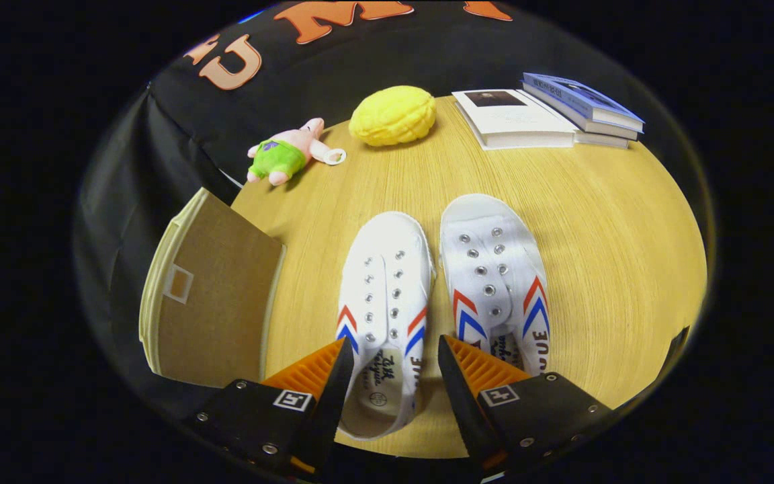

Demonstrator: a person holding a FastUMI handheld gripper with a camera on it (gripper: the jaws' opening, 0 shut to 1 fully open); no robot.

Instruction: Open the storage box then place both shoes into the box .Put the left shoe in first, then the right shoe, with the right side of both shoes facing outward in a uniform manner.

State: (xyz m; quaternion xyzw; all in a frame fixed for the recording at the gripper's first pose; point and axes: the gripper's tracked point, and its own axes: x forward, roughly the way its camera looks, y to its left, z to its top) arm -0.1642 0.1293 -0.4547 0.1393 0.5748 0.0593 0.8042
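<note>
Two white canvas shoes with red and blue chevrons lie side by side on the round wooden table (615, 228), toes pointing away from me. The left shoe (387, 289) has its heel opening between my fingers; the right shoe (494, 269) lies beside it, its heel hidden behind one finger. My gripper (395, 349) is open, one finger on each side of the left shoe's heel, and I cannot tell whether either finger touches it. The storage box (216, 302), brown with a cream rim and a small square handle on its lid, stands shut at the table's edge beside the left shoe.
A yellow bumpy soft toy (394, 115) and a pink plush figure in green shorts (286, 153) lie at the far side of the table. Books (548, 111) are stacked at the far end beyond the right shoe. Bare wood lies beside the right shoe.
</note>
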